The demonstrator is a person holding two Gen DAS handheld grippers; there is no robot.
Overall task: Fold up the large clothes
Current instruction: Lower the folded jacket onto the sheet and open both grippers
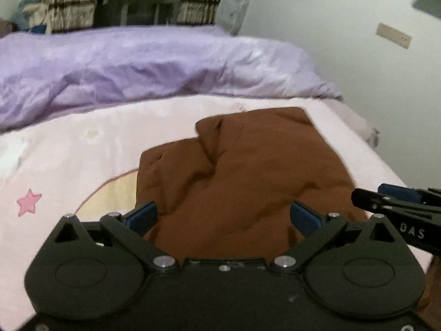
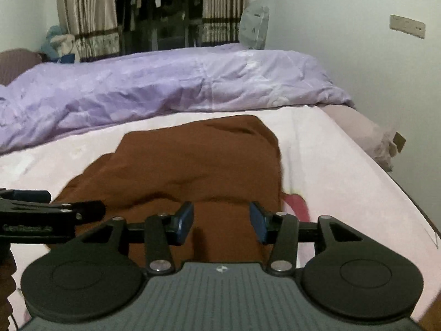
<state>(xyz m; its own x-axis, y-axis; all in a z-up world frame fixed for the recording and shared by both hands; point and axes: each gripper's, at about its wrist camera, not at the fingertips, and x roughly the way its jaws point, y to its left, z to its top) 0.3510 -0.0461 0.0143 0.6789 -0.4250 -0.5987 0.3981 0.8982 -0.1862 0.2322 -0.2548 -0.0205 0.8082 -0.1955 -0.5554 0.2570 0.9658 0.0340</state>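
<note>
Rumpled brown cloth garment (image 1: 248,176) is laid lengthwise away from cams on pale pink sheet (image 1: 82,151); left gripper (image 1: 223,218) & right gripper (image 2: 221,220) are spread wide, nothing held.

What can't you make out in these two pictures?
- Near edge of the crumpled brown cloth garment: hidden behind each gripper's black body, both views.
- What garment it is: folds conceal its shape.
- Hanging items in the dark window: too small, dim.
- Pink star-print bedsheet: blurred in the left view.

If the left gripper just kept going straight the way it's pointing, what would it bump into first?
Most likely the brown garment: the open left gripper points right across it on the pink bedsheet. Depth is hard to judge.
</note>
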